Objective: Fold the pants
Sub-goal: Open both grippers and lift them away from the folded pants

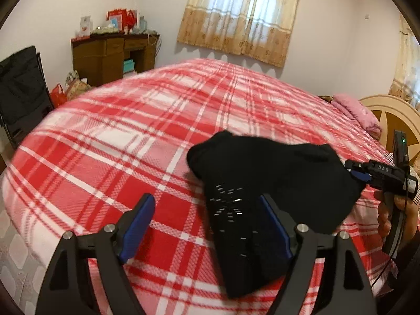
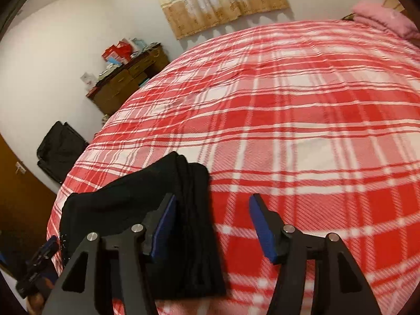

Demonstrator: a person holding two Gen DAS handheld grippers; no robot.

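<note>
Pants (image 1: 262,183), black, folded into a soft limp bundle at near edge of plaid bed (image 1: 131,131). Left gripper (image 1: 207,223) and right gripper (image 2: 212,225) both released. Likely light; take thick folded edges.

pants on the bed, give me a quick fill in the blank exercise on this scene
1. The folded pants are ____ in colour.
2. They lie on a red and white ____ bedspread.
3. The left gripper has its jaws ____.
4. The pillow by the headboard is ____.

Missing words: black; plaid; open; pink
</note>
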